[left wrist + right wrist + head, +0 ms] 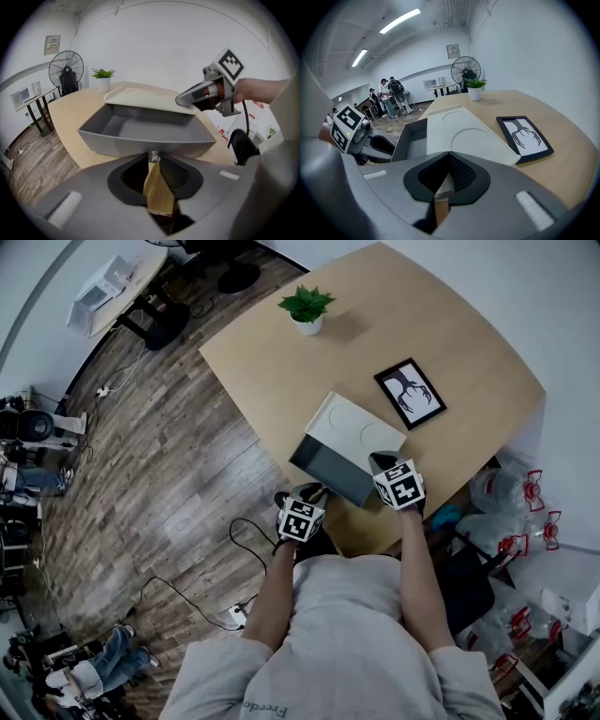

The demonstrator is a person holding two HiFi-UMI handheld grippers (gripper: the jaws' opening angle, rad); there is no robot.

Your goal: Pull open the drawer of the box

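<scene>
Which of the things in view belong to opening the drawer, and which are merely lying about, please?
Job in hand: white box with round recesses; its grey plastic drawer, pulled out; small clear knob in the left gripper's jaws; right gripper resting on the box.

Lying about: potted green plant; black-framed picture; black standing fan.

Grey drawer, white box, pale wood-grain table, green plant.

White walls, long ceiling strip lights far left. Dark wood-plank floor on left. Pale rounded wooden table on right, small green potted plant at its far end. Black pedestal fan far off beside pale side table against left wall.
</scene>
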